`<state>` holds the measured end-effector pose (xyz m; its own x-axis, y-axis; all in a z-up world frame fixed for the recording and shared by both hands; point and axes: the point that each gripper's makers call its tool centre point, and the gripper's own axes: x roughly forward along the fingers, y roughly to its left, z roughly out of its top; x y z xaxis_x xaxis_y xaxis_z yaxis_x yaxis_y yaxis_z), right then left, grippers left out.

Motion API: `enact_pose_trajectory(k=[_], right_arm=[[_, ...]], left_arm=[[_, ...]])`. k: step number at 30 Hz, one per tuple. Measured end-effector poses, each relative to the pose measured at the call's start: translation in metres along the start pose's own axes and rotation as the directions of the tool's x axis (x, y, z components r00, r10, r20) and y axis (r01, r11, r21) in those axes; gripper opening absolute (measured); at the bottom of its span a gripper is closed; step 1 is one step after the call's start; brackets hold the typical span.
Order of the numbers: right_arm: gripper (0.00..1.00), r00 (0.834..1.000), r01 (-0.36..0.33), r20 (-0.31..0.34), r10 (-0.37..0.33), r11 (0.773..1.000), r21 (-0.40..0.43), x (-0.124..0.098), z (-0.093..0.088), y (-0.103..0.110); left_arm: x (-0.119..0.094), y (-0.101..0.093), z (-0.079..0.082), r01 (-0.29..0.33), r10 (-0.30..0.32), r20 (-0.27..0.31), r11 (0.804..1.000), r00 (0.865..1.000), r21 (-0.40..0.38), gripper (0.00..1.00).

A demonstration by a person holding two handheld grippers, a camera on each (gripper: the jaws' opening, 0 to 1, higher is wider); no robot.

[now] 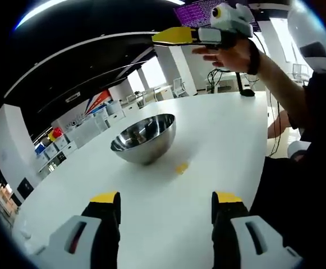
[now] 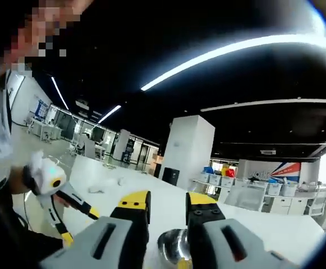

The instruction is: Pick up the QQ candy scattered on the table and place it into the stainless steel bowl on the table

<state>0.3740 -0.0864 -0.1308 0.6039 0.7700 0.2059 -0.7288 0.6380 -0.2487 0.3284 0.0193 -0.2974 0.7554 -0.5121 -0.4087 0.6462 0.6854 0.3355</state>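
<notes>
The left tongs [image 1: 165, 204] rise nearest the camera in the left gripper view, jaws set wide apart with nothing between them, hovering over the white tabletop [image 1: 219, 140]. Just ahead of them lies one small yellow QQ candy [image 1: 180, 167], resting on the tabletop just beside the near side of the stainless steel bowl [image 1: 144, 137], apart from its wall. The bowl stands upright toward the middle of the tabletop; whether it already holds candy cannot be told from its reflective inside. The right tongs [image 1: 177, 36] are held high above the far side of the tabletop in a hand [image 1: 230, 55]; in this view their yellow jaws appear close together. In the right gripper view the right tongs [image 2: 168, 210] show a narrow gap with nothing visibly gripped, pointing over the bowl [image 2: 174, 246], whose rim shows low between the jaws. The step in hand is judged to be the pickup of the candy by the left tongs. To do it well, the jaws should be lowered straddling the candy, tips almost at the tabletop, then closed gently, since a soft piece may squeeze out or slide. The short lift over the bowl rim should clear the rim without striking it.
</notes>
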Motion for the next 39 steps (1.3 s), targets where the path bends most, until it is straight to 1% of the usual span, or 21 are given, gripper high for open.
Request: enact_pose_trajectory(k=[1,2,3,4,6,7,9,11,13,14,15,16,17,19,22,26,29,31,32,35,39], right_arm=[[0.23,1.0,-0.009,-0.002,0.009,1.0,0.009,0.0,-0.005,0.005],[0.23,1.0,-0.028,-0.014,0.028,0.999,0.02,0.0,-0.014,0.012],[0.22,0.997,-0.052,-0.05,0.054,0.997,0.05,0.0,-0.031,0.023],[0.21,0.994,-0.058,-0.086,0.064,0.996,0.07,0.0,-0.047,0.029],[0.2,0.984,-0.066,-0.161,0.081,0.993,0.096,-0.001,-0.079,0.04],[0.2,0.977,-0.065,-0.194,0.083,0.993,0.096,-0.002,-0.094,0.044],[0.2,0.969,-0.054,-0.236,0.07,0.996,0.073,-0.003,-0.12,0.046],[0.2,0.955,-0.039,-0.292,0.057,0.997,0.07,-0.005,-0.146,0.043],[0.19,0.938,-0.013,-0.343,0.05,0.994,0.111,-0.007,-0.17,0.04],[0.18,0.933,-0.003,-0.357,0.048,0.992,0.127,-0.007,-0.177,0.039],[0.17,0.923,0.019,-0.383,0.045,0.987,0.161,-0.008,-0.19,0.037],[0.17,0.911,0.036,-0.41,0.042,0.983,0.18,-0.01,-0.2,0.035],[0.17,0.905,0.045,-0.422,0.046,0.978,0.203,-0.01,-0.206,0.034],[0.16,0.905,0.046,-0.422,0.049,0.976,0.212,-0.008,-0.214,0.033],[0.16,0.894,0.052,-0.446,0.045,0.978,0.203,-0.009,-0.224,0.033],[0.16,0.891,0.053,-0.451,0.046,0.977,0.205,-0.008,-0.229,0.035],[0.16,0.886,0.058,-0.462,0.042,0.978,0.2,-0.008,-0.233,0.035],[0.13,0.879,0.06,-0.475,0.042,0.979,0.197,-0.01,-0.237,0.034],[0.12,0.877,0.069,-0.479,0.044,0.974,0.214,-0.011,-0.238,0.034],[0.12,0.886,0.068,-0.462,0.045,0.972,0.224,-0.01,-0.236,0.035],[0.12,0.878,0.059,-0.476,0.046,0.977,0.203,-0.011,-0.241,0.036]], left_arm=[[0.0,0.0,0.0,0.0,0.0,0.001,1.0,1.0,0.0,0.65],[0.0,0.0,0.001,0.001,-0.001,0.002,1.0,1.0,-0.001,0.65],[0.0,0.0,0.001,0.001,-0.001,0.004,1.0,1.0,-0.001,0.65],[0.0,0.0,0.001,0.002,-0.002,0.004,1.0,1.0,0.0,0.65],[0.0,0.0,0.001,0.003,-0.003,0.003,1.0,1.0,0.003,0.65],[0.0,0.0,0.001,0.003,-0.003,0.003,1.0,1.0,0.002,0.65],[0.0,0.0,0.001,0.003,-0.003,0.001,1.0,1.0,0.001,0.65],[0.0,0.0,0.0,0.004,-0.004,-0.002,1.0,1.0,0.001,0.65],[0.001,-0.001,0.0,0.006,-0.006,-0.002,1.0,1.0,0.002,0.65],[0.001,-0.001,0.0,0.006,-0.006,-0.002,1.0,1.0,0.002,0.65],[0.001,-0.001,0.0,0.007,-0.007,-0.001,1.0,1.0,0.001,0.65],[0.001,-0.001,0.0,0.007,-0.007,0.0,1.0,1.0,0.0,0.65],[0.002,-0.001,0.0,0.007,-0.007,0.0,1.0,1.0,-0.001,0.65],[0.003,-0.002,-0.001,0.012,-0.012,-0.001,1.0,1.0,0.001,0.65],[0.003,-0.003,-0.002,0.013,-0.013,-0.004,1.0,1.0,0.0,0.65],[0.003,-0.002,-0.004,0.01,-0.01,-0.01,1.0,1.0,-0.001,0.65],[0.003,-0.001,-0.004,0.009,-0.009,-0.009,1.0,1.0,-0.004,0.65],[0.004,-0.001,-0.004,0.01,-0.01,-0.009,1.0,1.0,-0.002,0.65],[0.004,-0.001,-0.004,0.01,-0.01,-0.01,1.0,1.0,-0.003,0.65],[0.005,-0.001,-0.005,0.011,-0.011,-0.01,1.0,1.0,-0.005,0.65],[0.006,-0.002,-0.006,0.017,-0.017,-0.011,1.0,1.0,-0.007,0.65]])
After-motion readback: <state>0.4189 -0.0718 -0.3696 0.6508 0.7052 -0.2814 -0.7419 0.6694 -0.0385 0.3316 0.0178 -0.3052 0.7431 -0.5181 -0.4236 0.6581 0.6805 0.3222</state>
